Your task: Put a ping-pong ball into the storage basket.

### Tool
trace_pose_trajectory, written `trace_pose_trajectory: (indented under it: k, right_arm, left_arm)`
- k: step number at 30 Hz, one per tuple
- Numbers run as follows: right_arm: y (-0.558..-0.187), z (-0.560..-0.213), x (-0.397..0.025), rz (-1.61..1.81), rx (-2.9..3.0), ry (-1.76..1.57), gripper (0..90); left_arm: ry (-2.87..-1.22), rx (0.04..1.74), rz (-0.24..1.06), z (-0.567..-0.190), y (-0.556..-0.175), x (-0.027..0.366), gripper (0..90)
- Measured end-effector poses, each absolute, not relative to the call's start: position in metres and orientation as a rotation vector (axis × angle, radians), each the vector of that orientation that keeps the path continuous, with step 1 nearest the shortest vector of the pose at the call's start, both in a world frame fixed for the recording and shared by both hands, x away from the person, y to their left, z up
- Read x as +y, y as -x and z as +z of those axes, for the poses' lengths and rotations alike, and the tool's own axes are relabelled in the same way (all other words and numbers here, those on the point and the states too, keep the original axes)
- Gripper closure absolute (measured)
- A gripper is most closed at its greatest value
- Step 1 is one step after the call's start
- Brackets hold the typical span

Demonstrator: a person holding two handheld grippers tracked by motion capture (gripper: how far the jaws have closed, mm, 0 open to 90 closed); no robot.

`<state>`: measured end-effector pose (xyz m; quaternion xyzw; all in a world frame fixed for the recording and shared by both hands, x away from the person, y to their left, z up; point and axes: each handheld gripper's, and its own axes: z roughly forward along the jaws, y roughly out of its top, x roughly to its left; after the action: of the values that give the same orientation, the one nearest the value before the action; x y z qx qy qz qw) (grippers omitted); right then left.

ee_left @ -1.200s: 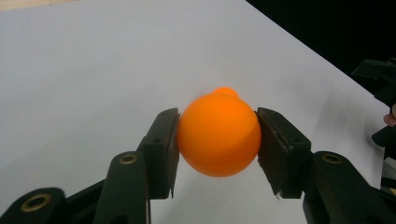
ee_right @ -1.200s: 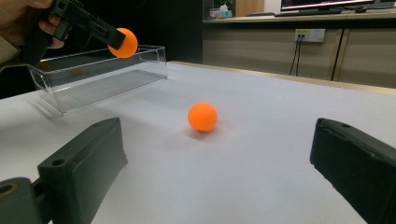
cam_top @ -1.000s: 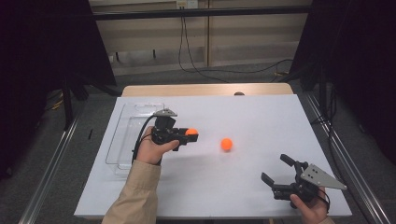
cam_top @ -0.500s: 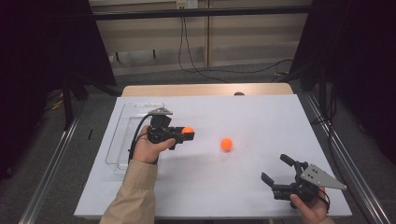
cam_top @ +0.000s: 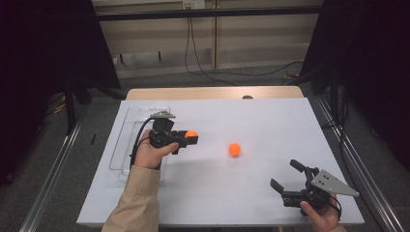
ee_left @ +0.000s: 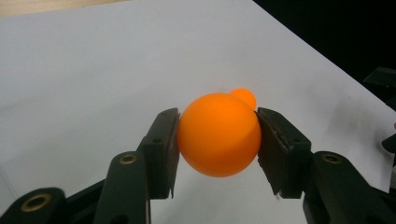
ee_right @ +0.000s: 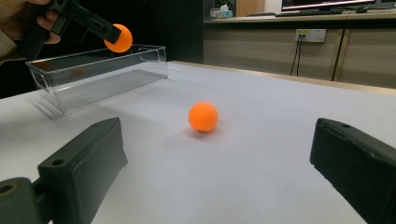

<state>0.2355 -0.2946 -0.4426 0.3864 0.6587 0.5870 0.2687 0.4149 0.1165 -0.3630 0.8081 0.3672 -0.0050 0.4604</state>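
My left gripper (cam_top: 191, 137) is shut on an orange ball (ee_left: 218, 134), held in the air just right of the clear plastic tray (cam_top: 124, 145). In the right gripper view that held ball (ee_right: 118, 38) hangs above the tray (ee_right: 93, 77). A second orange ball (cam_top: 234, 149) rests on the white table near its middle; it peeks out behind the held one as a small orange ball (ee_left: 244, 97). My right gripper (cam_top: 287, 177) stands open near the front right of the table, jaws wide apart and pointing toward the resting ball (ee_right: 203, 116).
The white tabletop (cam_top: 270, 125) lies on a wooden table whose far edge (cam_top: 212, 93) shows. A metal rail (cam_top: 358, 169) runs along the right side, another along the left. Cables (cam_top: 227, 72) trail on the floor behind.
My left gripper has carried the held ball leftward, toward the clear tray. The right gripper and the resting ball have stayed where they were.
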Motion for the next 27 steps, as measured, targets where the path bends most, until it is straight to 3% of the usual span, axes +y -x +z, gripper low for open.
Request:
trace_pose_trajectory:
  k: [27]
  right_arm:
    - [-0.235, -0.443, -0.295, 1.579, 1.778, -1.041, 2.5]
  left_arm:
    - [-1.965, 0.927, 0.003, -0.360, -0.416, 0.129, 51.0]
